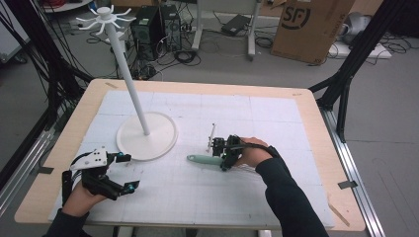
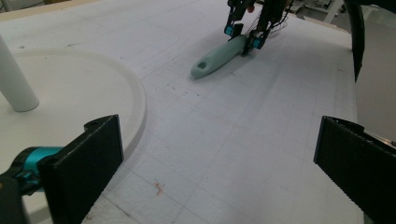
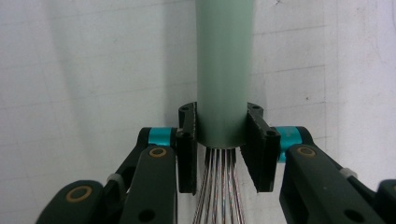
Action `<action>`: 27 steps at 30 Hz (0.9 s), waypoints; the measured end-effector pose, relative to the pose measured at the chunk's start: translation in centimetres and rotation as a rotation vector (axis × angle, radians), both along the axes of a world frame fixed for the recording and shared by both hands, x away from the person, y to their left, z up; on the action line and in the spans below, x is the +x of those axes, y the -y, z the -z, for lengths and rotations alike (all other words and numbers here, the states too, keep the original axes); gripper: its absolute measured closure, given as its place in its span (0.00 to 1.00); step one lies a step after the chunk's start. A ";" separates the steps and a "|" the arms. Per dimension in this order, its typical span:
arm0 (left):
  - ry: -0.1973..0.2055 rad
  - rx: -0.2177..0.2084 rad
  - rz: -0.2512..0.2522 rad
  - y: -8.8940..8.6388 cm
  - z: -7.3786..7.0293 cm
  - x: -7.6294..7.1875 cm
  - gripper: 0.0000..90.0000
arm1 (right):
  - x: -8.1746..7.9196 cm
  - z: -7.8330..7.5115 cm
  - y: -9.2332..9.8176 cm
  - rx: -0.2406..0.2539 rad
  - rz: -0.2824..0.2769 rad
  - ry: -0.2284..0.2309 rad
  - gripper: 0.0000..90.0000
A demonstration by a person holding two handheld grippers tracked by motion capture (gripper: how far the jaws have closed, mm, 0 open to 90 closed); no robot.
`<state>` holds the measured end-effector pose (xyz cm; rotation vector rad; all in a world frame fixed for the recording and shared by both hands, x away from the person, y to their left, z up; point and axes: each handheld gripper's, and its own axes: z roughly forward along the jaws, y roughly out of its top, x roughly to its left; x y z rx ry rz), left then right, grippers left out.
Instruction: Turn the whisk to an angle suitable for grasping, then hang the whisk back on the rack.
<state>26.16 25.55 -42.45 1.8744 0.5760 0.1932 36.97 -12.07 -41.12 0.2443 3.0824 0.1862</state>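
A whisk with a pale green handle [image 1: 200, 159] lies flat on the white mat, right of centre. My right gripper [image 1: 223, 157] is shut on that handle at the end where the wires begin. In the right gripper view both pads press the handle [image 3: 225, 70] from either side, and the thin wires [image 3: 222, 186] run back between the fingers. The left gripper view shows the handle [image 2: 217, 58] pointing toward me, with the right gripper [image 2: 243, 37] clamped on its far end. My left gripper [image 1: 129, 172] rests at the front left, open and holding nothing [image 2: 219, 163].
A white stand with a round base [image 1: 146, 136], a tall leaning pole [image 1: 126, 69] and a ring of hooks on top [image 1: 104, 17] stands left of centre, close to my left gripper. Beyond the table are a cardboard box [image 1: 309, 24] and computer towers [image 1: 148, 24].
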 end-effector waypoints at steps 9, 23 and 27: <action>-0.002 0.009 -0.002 0.0 0.0 -0.1 0.02 | 0.2 0.0 0.2 0.020 0.014 -0.034 0.77; 0.000 0.021 0.007 0.1 0.0 -0.4 0.02 | -0.2 -1.7 1.1 0.122 0.021 -0.076 0.77; 0.002 0.013 0.004 0.0 -0.1 -0.5 0.02 | -0.2 -1.8 1.5 0.136 0.033 -0.117 0.77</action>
